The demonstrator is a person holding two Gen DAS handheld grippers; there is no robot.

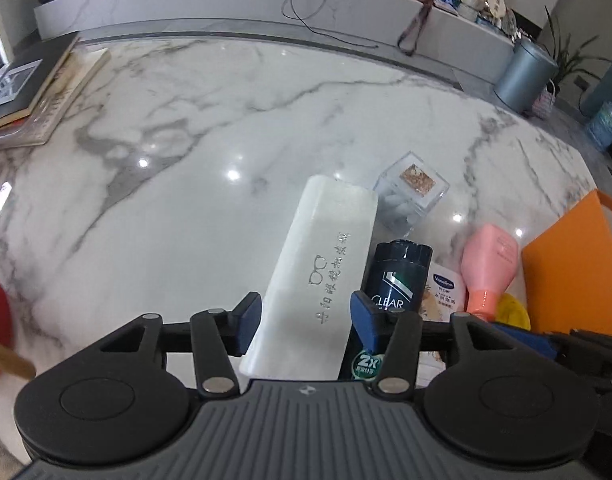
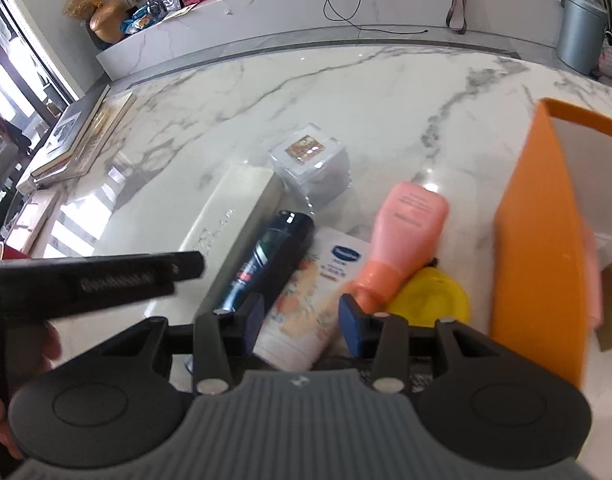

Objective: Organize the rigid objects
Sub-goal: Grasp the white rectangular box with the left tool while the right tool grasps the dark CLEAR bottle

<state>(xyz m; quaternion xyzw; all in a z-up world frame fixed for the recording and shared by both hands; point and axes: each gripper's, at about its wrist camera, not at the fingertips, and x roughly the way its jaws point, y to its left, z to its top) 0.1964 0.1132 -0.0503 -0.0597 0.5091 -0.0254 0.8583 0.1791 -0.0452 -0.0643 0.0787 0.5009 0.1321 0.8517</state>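
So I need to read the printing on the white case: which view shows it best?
The left wrist view: the white case fills the centre between the left gripper fingers, characters legible. The right wrist view shows it edge-on, its printing barely visible.

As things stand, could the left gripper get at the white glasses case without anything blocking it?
Probably yes. The left gripper is open with the white glasses case already between its fingers, nothing lying on top. The dark Clear bottle lies close alongside, so the right-hand finger has little room.
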